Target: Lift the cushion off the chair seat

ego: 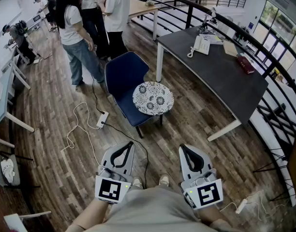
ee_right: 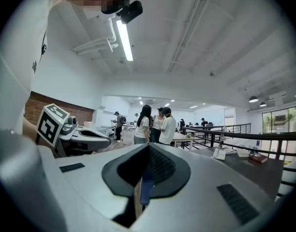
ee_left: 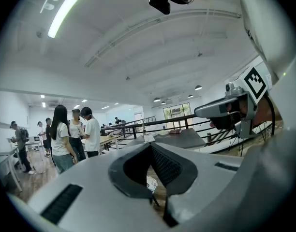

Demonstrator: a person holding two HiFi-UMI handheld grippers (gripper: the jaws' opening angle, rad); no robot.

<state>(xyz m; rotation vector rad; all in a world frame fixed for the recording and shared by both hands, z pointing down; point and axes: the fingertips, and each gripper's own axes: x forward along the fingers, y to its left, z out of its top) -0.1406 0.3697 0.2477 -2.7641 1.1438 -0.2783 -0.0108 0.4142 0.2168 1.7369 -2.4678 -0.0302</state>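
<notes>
A round white cushion [ego: 153, 98] with a dark floral print lies on the front of the seat of a blue chair [ego: 124, 75], a good step ahead of me. Both grippers are held low near my body, well short of the chair. My left gripper [ego: 130, 143] is shut with nothing in it, and a bit of the cushion [ee_left: 150, 182] shows through the slit below its fingertips. My right gripper [ego: 182, 147] is also shut and empty, with a strip of the blue chair [ee_right: 146, 187] showing through its slit.
A dark table [ego: 220, 79] with white legs stands right of the chair and carries a phone [ego: 202, 45] and a red-brown book [ego: 245, 63]. Several people [ego: 78, 33] stand behind the chair. A power strip [ego: 102, 119] and cables lie on the wood floor. A black railing [ego: 273, 57] runs along the right.
</notes>
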